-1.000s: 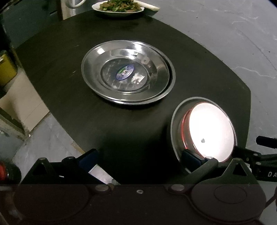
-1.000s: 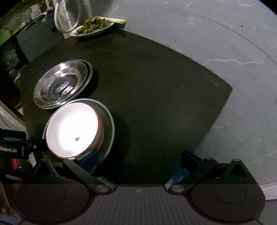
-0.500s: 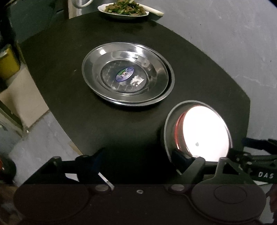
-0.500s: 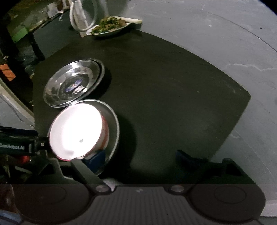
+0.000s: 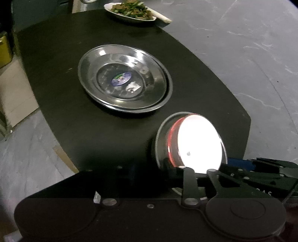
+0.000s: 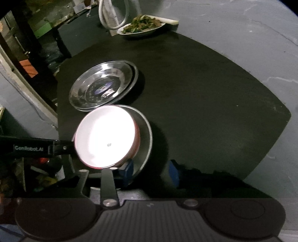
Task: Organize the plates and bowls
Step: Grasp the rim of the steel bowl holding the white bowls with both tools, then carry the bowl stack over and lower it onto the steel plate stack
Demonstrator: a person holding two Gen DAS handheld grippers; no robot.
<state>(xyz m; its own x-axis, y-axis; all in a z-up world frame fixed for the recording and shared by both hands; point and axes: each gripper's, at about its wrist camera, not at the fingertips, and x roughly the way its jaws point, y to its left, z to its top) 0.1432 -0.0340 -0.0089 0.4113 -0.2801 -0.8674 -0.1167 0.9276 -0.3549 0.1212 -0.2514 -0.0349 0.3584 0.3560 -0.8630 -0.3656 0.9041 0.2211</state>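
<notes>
Red bowl (image 6: 105,136) sat in steel plate (image 6: 145,130), lifted off table (image 6: 195,89) near 6 o'clock edge. Left claw (image 5: 149,168) and right claw (image 6: 149,172) each released, one finger under plate for sharing weight. Stacked plates (image 5: 123,78) waited at 11 o'clock, likely landing spot.

Looks like a dim back room of a home or small eatery rather than a lab. Has a dark matte table (image 6: 204,96) on a grey marbled floor (image 5: 260,46), bearing stacked steel plates (image 5: 123,78) and a white dish of cooked greens (image 6: 143,26) at the far end. Shows clutter along the wall in the right wrist view: a green box (image 6: 43,29), dark shelving, a loop of white hose (image 6: 113,16). Also shows a yellow container (image 5: 4,49) and pale boards beside the table.
</notes>
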